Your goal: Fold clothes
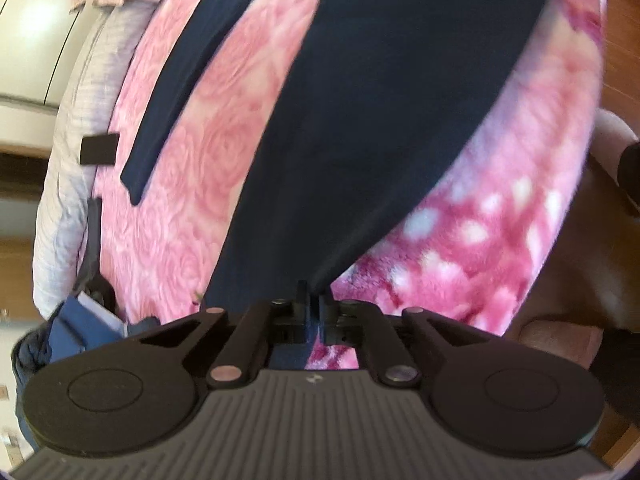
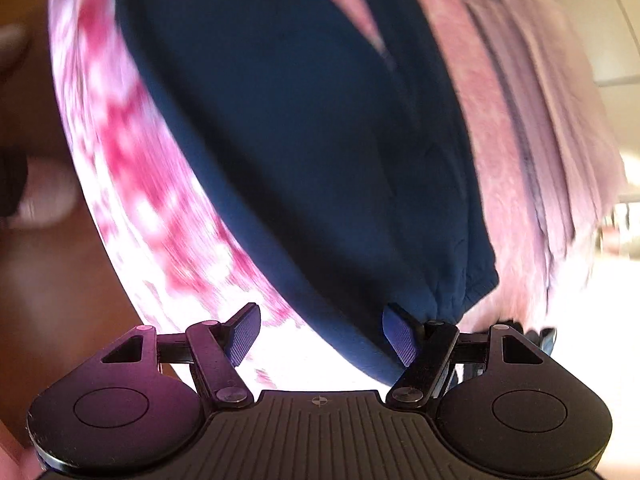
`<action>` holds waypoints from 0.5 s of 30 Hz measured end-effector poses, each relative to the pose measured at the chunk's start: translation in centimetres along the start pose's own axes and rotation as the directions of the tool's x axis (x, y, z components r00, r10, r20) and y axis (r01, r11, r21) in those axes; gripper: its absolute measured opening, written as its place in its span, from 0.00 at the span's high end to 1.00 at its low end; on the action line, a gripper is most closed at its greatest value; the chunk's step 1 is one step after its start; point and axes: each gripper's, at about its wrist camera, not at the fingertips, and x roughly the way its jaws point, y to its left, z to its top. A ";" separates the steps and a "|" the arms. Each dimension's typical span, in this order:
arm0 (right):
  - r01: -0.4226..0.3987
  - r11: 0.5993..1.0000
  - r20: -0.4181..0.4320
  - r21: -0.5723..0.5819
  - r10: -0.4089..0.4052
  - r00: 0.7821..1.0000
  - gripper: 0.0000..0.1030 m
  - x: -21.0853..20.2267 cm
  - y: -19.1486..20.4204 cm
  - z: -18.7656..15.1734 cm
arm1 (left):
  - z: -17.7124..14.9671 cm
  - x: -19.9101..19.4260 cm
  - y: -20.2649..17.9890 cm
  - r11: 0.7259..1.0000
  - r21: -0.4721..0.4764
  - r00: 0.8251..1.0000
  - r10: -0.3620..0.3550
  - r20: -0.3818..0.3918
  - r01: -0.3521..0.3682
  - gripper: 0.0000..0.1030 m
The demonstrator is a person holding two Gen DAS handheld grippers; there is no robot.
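A navy garment lies spread over a pink rose-patterned blanket. One long narrow navy part, a sleeve or strap, stretches out to its left. My left gripper is shut, and the garment's near edge runs down into its closed fingertips. In the right wrist view the same navy garment fills the middle. My right gripper is open. The garment's lower edge lies between its fingers and its gathered corner sits just beyond the right finger. The pads do not press on it.
A brighter pink and white fleece borders the blanket on the near side. A grey-white quilt lies at the left edge, with blue fabric below it. Pale pink cloth is piled at the right. Wooden floor shows beyond.
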 end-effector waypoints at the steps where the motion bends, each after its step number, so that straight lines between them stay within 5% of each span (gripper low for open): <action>1: 0.004 1.000 0.000 -0.016 -0.004 1.000 0.32 0.9 -0.2 -0.5 | 0.2 -0.1 0.2 1.000 -0.006 1.000 -0.001 -0.010 0.001 0.97; 2: 0.008 1.000 -0.002 -0.021 -0.008 1.000 0.40 1.6 -0.6 -0.9 | 0.4 -0.3 0.5 1.000 -0.007 1.000 -0.003 -0.018 0.003 0.97; 4: 0.009 1.000 -0.008 0.003 -0.009 1.000 0.97 2.6 -1.6 -1.5 | 0.7 -1.0 1.4 1.000 -0.007 1.000 -0.006 -0.029 0.006 0.97; 8: -0.006 0.997 0.040 0.078 0.003 0.999 0.98 0.0 -5.0 -2.2 | 1.8 -3.3 5.4 0.999 -0.046 0.999 -0.009 -0.031 0.007 0.97; 15: 0.073 0.975 0.095 0.211 -0.094 0.991 0.98 -5.2 -14.9 -0.9 | 4.8 -6.1 16.1 0.984 -0.165 0.996 -0.078 -0.032 0.072 0.97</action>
